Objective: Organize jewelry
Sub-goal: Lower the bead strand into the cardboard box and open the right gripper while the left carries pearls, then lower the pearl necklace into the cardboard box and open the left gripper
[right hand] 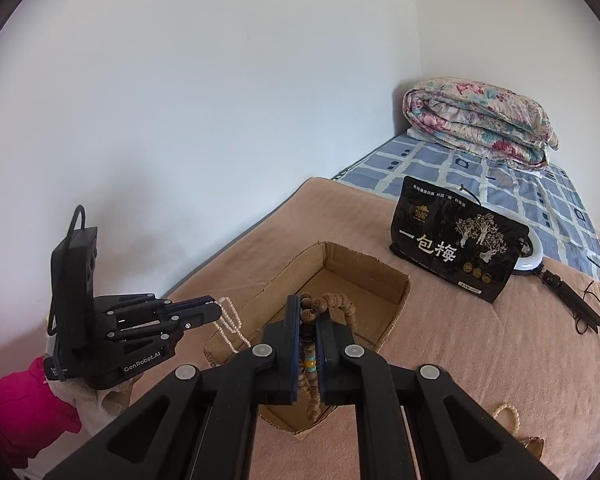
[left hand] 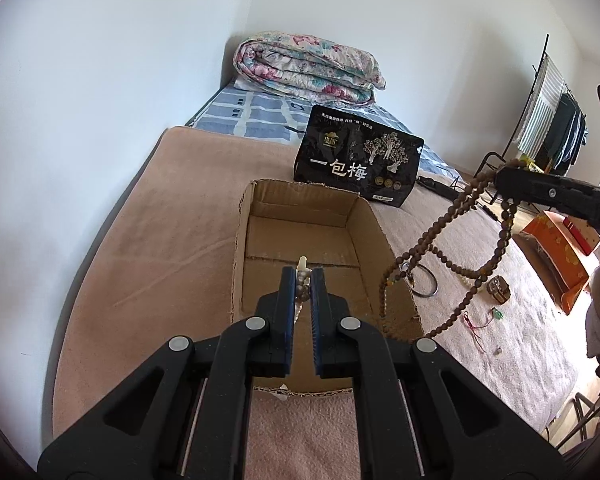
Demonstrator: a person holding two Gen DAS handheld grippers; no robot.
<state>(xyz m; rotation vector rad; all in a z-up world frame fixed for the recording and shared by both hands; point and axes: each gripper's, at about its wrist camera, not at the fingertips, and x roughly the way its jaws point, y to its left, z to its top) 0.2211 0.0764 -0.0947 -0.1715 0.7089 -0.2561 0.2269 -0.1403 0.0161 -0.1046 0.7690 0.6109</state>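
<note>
An open cardboard box (left hand: 256,208) sits on the pink blanket; it also shows in the right wrist view (right hand: 396,300). My left gripper (left hand: 303,276) is shut on a white pearl necklace (right hand: 230,322) and holds it above the box. My right gripper (right hand: 309,308) is shut on a long brown bead necklace (left hand: 440,240), whose loops hang beside the box's right wall. In the left wrist view the right gripper (left hand: 500,180) comes in from the right.
A black snack bag (left hand: 358,160) stands behind the box. A bangle (left hand: 426,282), a small brown trinket (left hand: 498,288), a red-string charm (left hand: 480,322) and a pearl bracelet (right hand: 508,416) lie on the blanket. A folded quilt (left hand: 308,66) lies at the back. An orange box (left hand: 560,256) is at right.
</note>
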